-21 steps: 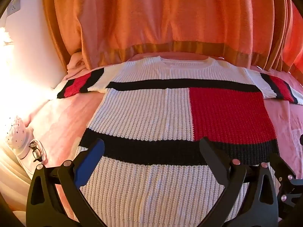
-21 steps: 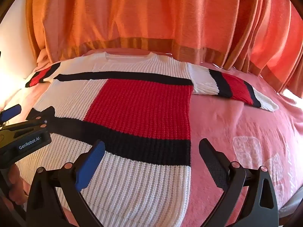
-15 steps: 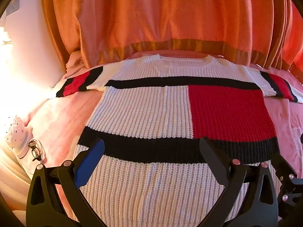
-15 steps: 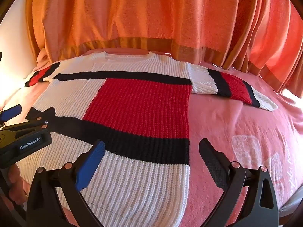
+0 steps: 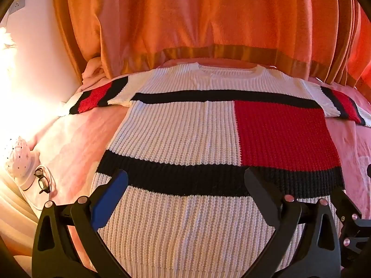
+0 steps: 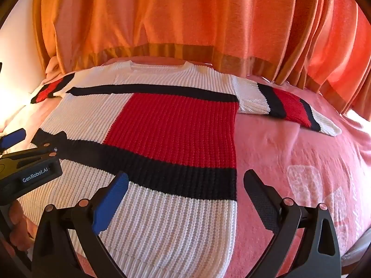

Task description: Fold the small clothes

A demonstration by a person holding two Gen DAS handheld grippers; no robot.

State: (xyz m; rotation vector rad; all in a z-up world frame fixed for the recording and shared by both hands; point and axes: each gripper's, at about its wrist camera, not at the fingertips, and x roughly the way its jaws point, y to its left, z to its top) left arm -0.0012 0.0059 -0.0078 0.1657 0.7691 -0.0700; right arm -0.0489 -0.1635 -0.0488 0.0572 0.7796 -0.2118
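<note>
A knitted sweater (image 5: 185,134), white with black bands and a red block, lies flat on the pink bed, neck towards the curtain, both sleeves spread out. It also shows in the right wrist view (image 6: 162,127). My left gripper (image 5: 185,183) is open and empty, above the sweater's lower part near the hem. My right gripper (image 6: 185,185) is open and empty, over the lower right corner of the sweater, with its right finger (image 6: 259,192) above the bedspread. The left gripper's body (image 6: 30,169) shows at the left of the right wrist view.
An orange curtain (image 5: 197,23) hangs behind the bed. The pink bedspread (image 6: 301,162) extends right of the sweater. A white lamp (image 5: 18,162) and a pair of glasses (image 5: 43,180) sit on a stand left of the bed. The right gripper's edge (image 5: 352,217) shows at the right.
Both views have shifted slightly; the sweater sits a little lower and closer in them. The sweater itself has not moved and both grippers stay open.
</note>
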